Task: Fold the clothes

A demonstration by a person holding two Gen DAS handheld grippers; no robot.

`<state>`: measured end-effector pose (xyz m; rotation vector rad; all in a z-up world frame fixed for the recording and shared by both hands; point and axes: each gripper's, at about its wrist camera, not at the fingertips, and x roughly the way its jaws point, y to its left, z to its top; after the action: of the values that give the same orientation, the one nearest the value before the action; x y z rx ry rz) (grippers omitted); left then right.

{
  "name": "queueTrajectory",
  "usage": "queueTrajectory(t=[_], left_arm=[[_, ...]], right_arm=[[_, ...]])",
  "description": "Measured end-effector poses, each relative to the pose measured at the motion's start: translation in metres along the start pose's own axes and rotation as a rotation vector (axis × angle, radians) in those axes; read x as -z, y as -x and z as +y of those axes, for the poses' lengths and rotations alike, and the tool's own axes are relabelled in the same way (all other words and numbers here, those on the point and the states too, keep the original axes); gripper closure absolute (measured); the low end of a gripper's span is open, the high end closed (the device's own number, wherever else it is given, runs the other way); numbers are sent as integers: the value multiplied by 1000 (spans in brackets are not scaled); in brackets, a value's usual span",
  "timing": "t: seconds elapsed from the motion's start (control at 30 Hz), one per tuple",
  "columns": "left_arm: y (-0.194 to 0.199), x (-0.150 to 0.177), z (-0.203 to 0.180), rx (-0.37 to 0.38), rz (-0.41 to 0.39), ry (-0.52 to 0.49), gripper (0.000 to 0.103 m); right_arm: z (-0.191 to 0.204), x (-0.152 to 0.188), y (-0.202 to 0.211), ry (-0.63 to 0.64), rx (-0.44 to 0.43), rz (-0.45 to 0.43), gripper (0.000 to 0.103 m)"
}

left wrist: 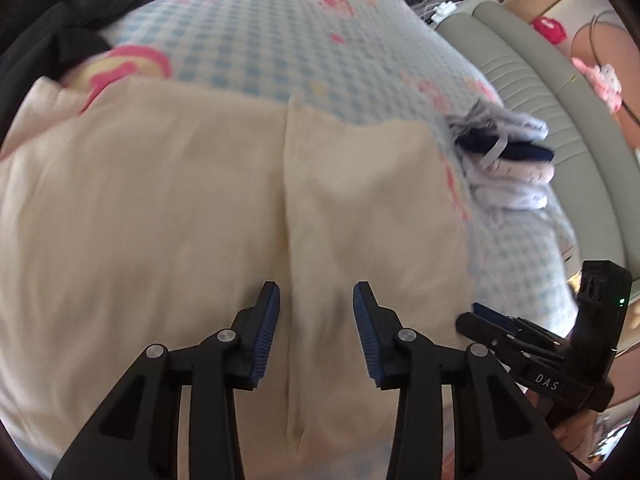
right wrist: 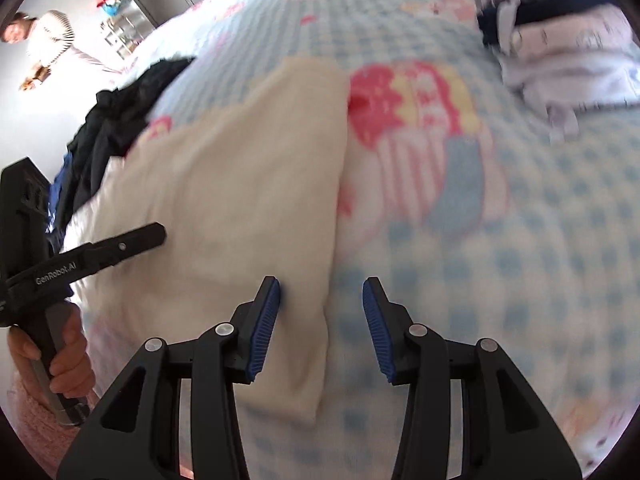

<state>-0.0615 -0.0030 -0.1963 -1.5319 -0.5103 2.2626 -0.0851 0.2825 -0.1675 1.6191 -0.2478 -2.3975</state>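
Checked bedspread point(left wrist: 248, 20), cream garment point(left wrist: 160, 200) flat; your left gripper point(left wrist: 316, 332) and right gripper point(right wrist: 322, 328) both spread, empty. Next: pinch the edges to fold.

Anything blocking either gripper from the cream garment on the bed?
Nothing visible. The left gripper hangs open right over the cream garment, jaws either side of its centre fold. The right gripper is open over the garment's right edge. The black clothes and the folded pile lie off to the sides.
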Motion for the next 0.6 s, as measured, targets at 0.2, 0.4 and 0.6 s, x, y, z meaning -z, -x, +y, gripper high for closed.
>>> queueTrajectory(t=[0.2, 0.4, 0.6], left_arm=[[10, 29, 15, 156, 7, 118, 55], [9, 42, 6, -44, 32, 86, 62], [28, 53, 2, -69, -59, 51, 62]], right_arm=[[7, 37, 21, 27, -75, -55, 58], [9, 56, 8, 11, 36, -38, 59], [1, 60, 32, -1, 22, -81, 61]])
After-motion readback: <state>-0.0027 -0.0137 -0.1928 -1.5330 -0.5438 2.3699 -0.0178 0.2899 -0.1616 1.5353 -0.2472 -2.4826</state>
